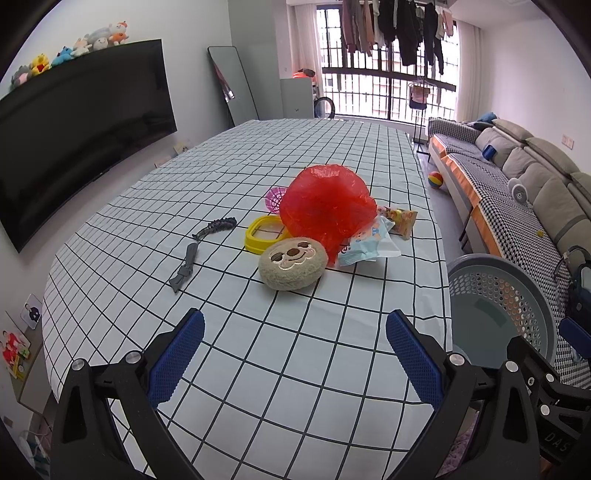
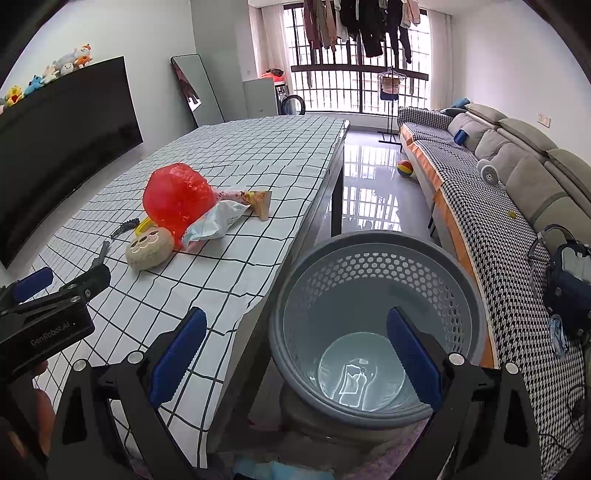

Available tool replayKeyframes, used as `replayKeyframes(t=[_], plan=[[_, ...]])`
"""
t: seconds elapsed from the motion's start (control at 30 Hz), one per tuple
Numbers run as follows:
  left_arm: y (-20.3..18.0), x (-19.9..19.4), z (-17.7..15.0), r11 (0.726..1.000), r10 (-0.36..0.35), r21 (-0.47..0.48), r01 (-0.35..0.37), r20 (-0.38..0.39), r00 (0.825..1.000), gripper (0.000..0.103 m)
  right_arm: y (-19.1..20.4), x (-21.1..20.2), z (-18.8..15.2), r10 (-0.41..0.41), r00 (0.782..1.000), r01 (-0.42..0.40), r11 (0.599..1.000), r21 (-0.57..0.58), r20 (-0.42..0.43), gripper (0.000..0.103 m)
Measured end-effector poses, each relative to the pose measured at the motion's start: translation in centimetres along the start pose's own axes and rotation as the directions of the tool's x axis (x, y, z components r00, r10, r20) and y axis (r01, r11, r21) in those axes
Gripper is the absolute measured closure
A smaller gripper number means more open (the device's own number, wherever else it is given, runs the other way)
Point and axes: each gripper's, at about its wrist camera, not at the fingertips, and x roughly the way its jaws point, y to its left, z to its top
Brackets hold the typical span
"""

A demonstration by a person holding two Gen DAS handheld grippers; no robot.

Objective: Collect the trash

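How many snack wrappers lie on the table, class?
2. A pale blue wrapper lies against the red bag, by the plush. A yellow wrapper lies just beyond it, nearer the table edge. More may hide behind the bag.

This is a home living room. A large dark television (image 1: 81,122) hangs on the left wall with a row of plush toys (image 1: 74,48) along its top edge. A long grey sofa (image 2: 517,162) with a houndstooth cover runs down the right wall. At the far end, laundry (image 1: 391,26) hangs drying before a barred window (image 2: 358,85), and a tall mirror (image 1: 232,85) leans in the corner. A table with a checked cloth (image 1: 258,350) fills the middle, and a striped ball (image 2: 405,168) lies on the glossy floor beside the sofa.
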Motion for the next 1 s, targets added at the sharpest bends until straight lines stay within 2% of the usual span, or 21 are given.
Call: replayKeyframes(t=[0.67, 1.0], plan=[[0.1, 0.0, 0.0, 1.000, 0.002, -0.001, -0.002, -0.004, 1.000, 0.006, -0.2, 0.2, -0.2, 0.010, 1.000, -0.011, 1.000, -0.006, -0.008, 0.010], [1.5, 2.0, -0.4, 0.999, 0.047, -0.008, -0.047, -0.045, 0.998, 0.006, 0.4, 2.4, 0.4, 0.078, 0.997, -0.079, 0.997, -0.023, -0.028, 0.010]])
